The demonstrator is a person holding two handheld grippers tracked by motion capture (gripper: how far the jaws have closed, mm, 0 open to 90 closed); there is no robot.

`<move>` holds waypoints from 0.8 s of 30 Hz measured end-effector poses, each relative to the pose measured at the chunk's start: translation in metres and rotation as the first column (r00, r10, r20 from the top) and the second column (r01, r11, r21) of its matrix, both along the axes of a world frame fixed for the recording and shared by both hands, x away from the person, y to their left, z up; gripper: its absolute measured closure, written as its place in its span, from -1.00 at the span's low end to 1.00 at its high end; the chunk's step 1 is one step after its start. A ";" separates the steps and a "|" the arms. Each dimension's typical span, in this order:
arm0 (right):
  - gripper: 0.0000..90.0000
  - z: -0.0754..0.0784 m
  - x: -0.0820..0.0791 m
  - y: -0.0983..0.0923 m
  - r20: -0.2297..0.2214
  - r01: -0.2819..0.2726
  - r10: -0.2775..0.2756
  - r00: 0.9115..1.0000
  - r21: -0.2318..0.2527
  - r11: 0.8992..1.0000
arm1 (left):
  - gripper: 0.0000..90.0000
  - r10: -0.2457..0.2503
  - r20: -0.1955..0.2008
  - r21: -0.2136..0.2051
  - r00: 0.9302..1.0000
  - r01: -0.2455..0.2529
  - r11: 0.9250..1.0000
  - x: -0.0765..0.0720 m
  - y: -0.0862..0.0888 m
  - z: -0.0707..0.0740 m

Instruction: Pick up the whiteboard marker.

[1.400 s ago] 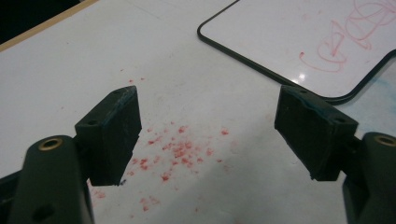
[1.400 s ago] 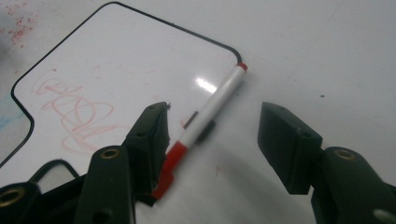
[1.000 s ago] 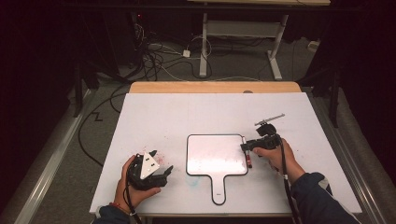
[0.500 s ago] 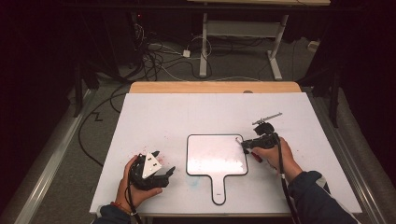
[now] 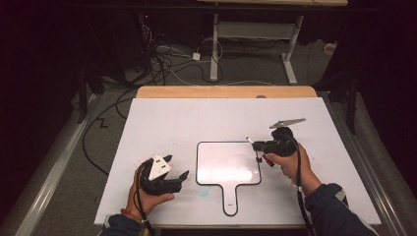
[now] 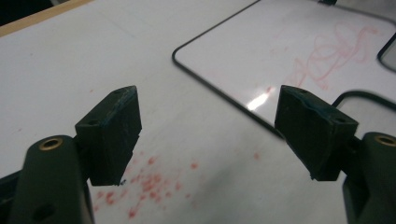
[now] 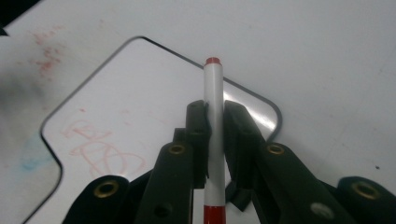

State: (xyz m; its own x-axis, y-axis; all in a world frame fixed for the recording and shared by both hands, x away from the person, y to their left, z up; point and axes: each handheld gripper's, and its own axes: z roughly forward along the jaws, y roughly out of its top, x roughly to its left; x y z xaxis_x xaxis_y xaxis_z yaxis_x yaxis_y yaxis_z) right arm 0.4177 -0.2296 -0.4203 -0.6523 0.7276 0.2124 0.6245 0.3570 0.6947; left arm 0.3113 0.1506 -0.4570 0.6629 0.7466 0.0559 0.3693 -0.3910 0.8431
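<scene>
A small white handled whiteboard (image 5: 228, 167) with a black rim lies at the table's front middle, with faint red scribbles (image 6: 327, 51) on it. My right gripper (image 5: 256, 146) hovers at the board's right edge, shut on a white marker (image 7: 214, 107) with red ends. The marker runs lengthwise between the pads (image 7: 198, 126) over the board's corner (image 7: 140, 102). My left gripper (image 5: 177, 167) rests left of the board, held in a hand, and is open. Nothing sits between its pads (image 6: 112, 126) above the tabletop.
The white tabletop (image 5: 196, 118) carries red ink specks (image 6: 149, 182) below the left gripper and a faint blue smudge (image 7: 28, 158) near the board's handle (image 5: 230, 199). Desk legs and cables lie on the dark floor (image 5: 187, 54) beyond the far edge.
The right gripper has closed on the marker and risen a little from the table beside the board. The left hand has stayed put.
</scene>
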 end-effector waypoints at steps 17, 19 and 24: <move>0.81 0.018 -0.045 0.032 0.190 -0.144 0.105 0.976 0.203 0.968 | -0.33 -0.249 -0.064 -0.187 0.966 0.233 0.954 0.026 -0.129 0.035; 0.81 0.017 -0.048 0.032 0.203 -0.146 0.100 0.974 0.228 0.963 | -0.29 -0.255 -0.072 -0.203 0.964 0.236 0.950 0.029 -0.137 0.035; 0.81 0.015 -0.050 0.029 0.221 -0.141 0.084 0.972 0.260 0.955 | -0.11 -0.233 -0.069 -0.252 0.970 0.209 0.945 0.035 -0.146 0.035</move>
State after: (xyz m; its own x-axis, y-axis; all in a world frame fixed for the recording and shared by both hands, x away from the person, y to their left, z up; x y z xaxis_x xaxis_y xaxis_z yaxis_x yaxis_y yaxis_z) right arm 0.3673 -0.2003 -0.4052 -0.7769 0.5801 0.2446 0.4246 0.1958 0.8840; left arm 0.3467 0.0050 -0.4216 0.8058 0.5642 -0.1797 0.3811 -0.2618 0.8867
